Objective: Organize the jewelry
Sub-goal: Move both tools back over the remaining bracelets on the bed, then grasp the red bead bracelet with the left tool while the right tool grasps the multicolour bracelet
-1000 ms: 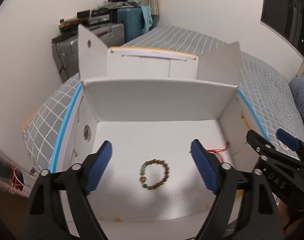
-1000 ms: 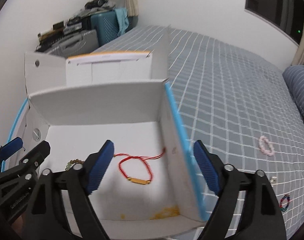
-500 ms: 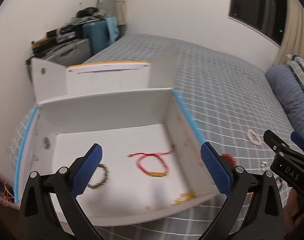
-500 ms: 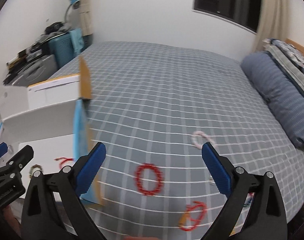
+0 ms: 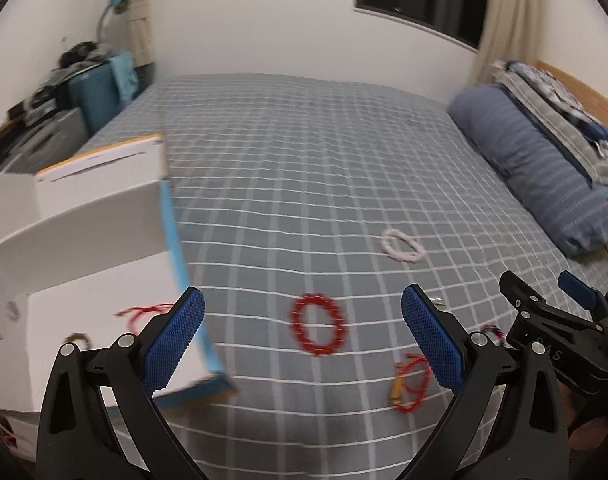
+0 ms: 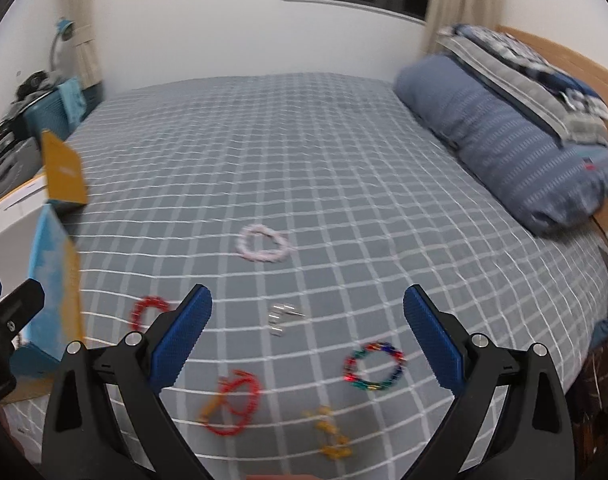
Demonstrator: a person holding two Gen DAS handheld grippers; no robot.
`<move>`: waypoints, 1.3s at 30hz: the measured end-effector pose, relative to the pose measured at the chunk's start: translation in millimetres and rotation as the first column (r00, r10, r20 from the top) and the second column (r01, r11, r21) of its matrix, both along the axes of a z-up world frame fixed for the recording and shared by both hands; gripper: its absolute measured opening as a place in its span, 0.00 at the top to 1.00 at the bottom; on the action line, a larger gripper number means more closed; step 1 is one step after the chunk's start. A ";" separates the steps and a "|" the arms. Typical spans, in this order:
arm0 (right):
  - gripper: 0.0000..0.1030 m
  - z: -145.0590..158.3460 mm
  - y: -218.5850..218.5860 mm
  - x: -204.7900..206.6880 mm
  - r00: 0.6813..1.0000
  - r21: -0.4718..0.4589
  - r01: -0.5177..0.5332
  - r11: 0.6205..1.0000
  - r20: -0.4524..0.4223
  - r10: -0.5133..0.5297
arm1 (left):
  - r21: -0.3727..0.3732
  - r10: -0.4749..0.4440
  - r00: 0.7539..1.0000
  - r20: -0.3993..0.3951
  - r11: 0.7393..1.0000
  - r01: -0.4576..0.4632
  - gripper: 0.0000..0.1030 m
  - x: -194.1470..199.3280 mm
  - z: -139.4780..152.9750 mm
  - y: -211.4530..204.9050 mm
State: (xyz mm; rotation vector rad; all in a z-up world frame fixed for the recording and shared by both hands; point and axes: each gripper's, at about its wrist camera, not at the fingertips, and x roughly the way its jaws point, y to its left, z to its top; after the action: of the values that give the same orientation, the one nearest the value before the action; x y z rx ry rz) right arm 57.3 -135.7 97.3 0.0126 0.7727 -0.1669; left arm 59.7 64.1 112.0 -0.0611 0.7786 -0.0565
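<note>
A: What differs from a second ago?

B: Both cameras then looked into the white box; now they face the bed, with the box at its left edge. The left gripper and right gripper have just been opening; both jaws stand wide with nothing between them.

A: How much jewelry is there?

B: Two pieces in the box: a red cord bracelet and a brown bead bracelet. Loose on the bed near its front edge: one red bead bracelet, one pink bracelet, one red cord loop, one multicoloured bracelet, one small gold piece and a blurred silver cluster I cannot count.
</note>
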 end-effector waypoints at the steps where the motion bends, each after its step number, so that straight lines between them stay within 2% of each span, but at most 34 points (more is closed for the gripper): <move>1: 0.10 -3.9 -10.1 -1.2 1.000 0.000 0.017 1.000 -0.007 -0.017 | 0.001 -0.017 1.000 -0.010 1.000 0.017 0.06 2.9 -4.9 -10.8; 8: 0.10 -35.6 -50.4 0.6 0.996 0.011 0.056 0.998 -0.075 -0.055 | 0.012 -0.061 0.993 -0.105 0.998 0.063 0.06 31.8 -52.1 -42.1; 13: 0.10 -67.7 -61.4 8.1 0.991 0.044 0.009 0.999 -0.135 -0.003 | 0.019 -0.054 0.986 -0.159 0.998 0.058 0.06 49.1 -85.2 -39.1; 16: 0.16 -87.4 -66.1 13.7 0.981 0.073 -0.022 0.997 -0.192 0.036 | 0.012 -0.054 0.981 -0.186 0.998 0.057 0.06 57.7 -99.9 -37.5; 20: 0.18 -107.2 -78.2 18.1 0.971 0.121 -0.013 0.993 -0.235 0.042 | 0.033 -0.048 0.979 -0.198 0.998 0.056 0.06 67.1 -116.2 -39.0; 24: 0.26 -125.6 -87.1 24.1 0.957 0.183 0.006 0.983 -0.286 0.048 | 0.020 -0.038 0.976 -0.215 0.999 0.044 0.06 73.7 -129.3 -34.0; 30: 0.38 -145.5 -90.4 31.9 0.938 0.190 0.031 0.981 -0.345 0.037 | 0.021 -0.032 0.971 -0.239 0.999 0.038 0.06 80.0 -141.0 -33.8; 33: 0.47 -146.3 -85.5 33.0 0.936 0.182 0.032 0.983 -0.350 0.034 | 0.034 -0.036 0.966 -0.255 0.998 0.046 0.06 82.4 -148.5 -35.4; 34: 0.52 -146.0 -83.3 32.4 0.936 0.177 0.029 0.984 -0.350 0.035 | 0.032 -0.037 0.964 -0.263 0.998 0.047 0.07 83.1 -149.8 -35.9; 36: 0.58 -146.3 -80.9 32.3 0.936 0.167 0.023 0.986 -0.350 0.037 | 0.043 -0.028 0.959 -0.283 0.998 0.042 0.21 85.1 -152.8 -35.8; 37: 0.62 -146.6 -79.8 32.2 0.935 0.166 0.025 0.986 -0.352 0.036 | 0.058 -0.018 0.956 -0.291 0.998 0.036 0.23 85.5 -154.3 -35.7; 38: 0.65 -146.9 -79.6 32.5 0.935 0.171 0.027 0.985 -0.352 0.035 | 0.062 -0.014 0.956 -0.292 0.998 0.034 0.30 85.7 -154.4 -35.2; 39: 0.69 -147.0 -79.4 32.4 0.935 0.181 0.032 0.983 -0.352 0.034 | 0.068 -0.011 0.956 -0.292 0.997 0.032 0.41 85.7 -154.0 -34.9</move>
State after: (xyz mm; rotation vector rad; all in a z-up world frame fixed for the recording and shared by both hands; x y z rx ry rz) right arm 89.8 -215.1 -49.6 0.1622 1.1477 -0.0962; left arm 145.4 29.2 -42.0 0.0081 1.0765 -0.0407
